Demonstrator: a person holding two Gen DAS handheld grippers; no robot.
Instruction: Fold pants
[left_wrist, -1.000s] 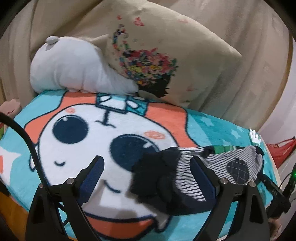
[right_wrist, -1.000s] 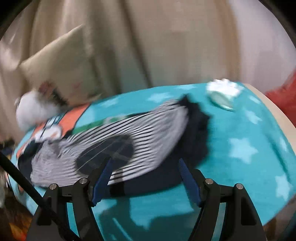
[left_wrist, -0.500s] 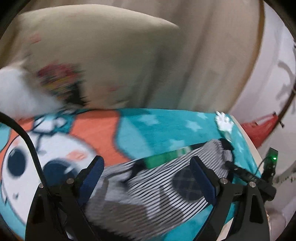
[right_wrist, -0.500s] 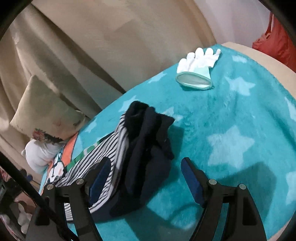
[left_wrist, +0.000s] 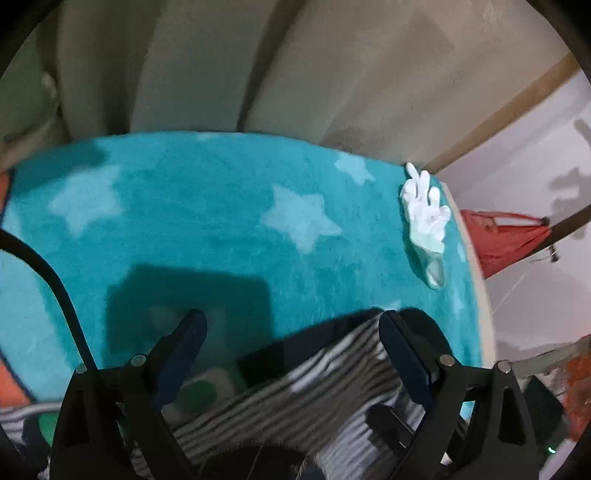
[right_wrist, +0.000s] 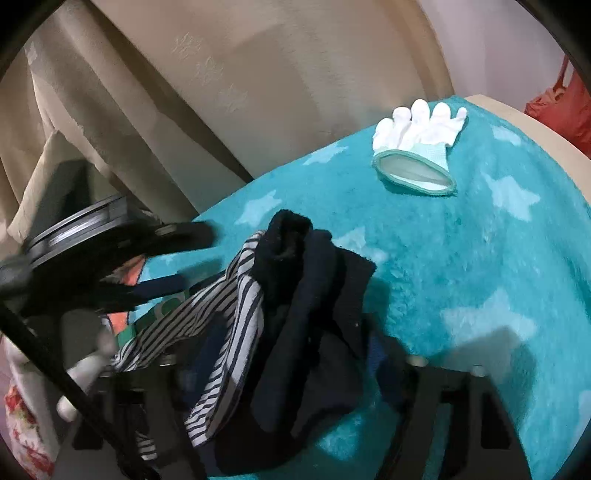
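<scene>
The pants (right_wrist: 258, 332) are small, black-and-white striped with a dark navy waistband, bunched on the teal star blanket (right_wrist: 461, 277). In the left wrist view the striped pants (left_wrist: 303, 398) lie low between my fingers. My left gripper (left_wrist: 291, 332) is open, hovering over the pants' edge; it also shows in the right wrist view (right_wrist: 155, 258), beside the pants' left side. My right gripper (right_wrist: 295, 369) is mostly covered by the cloth; the waistband end lies between its fingers, and I cannot tell how wide its jaws stand.
A white glove (right_wrist: 417, 147) with a mint cuff lies on the blanket near its far right corner, also in the left wrist view (left_wrist: 424, 218). Beige curtains (right_wrist: 258, 74) hang behind. A red bag (left_wrist: 498, 236) sits past the bed edge.
My left gripper has swung right from the cartoon face end to the pants' waistband end. My right gripper has moved in low onto the pants, which now cover its fingers.
</scene>
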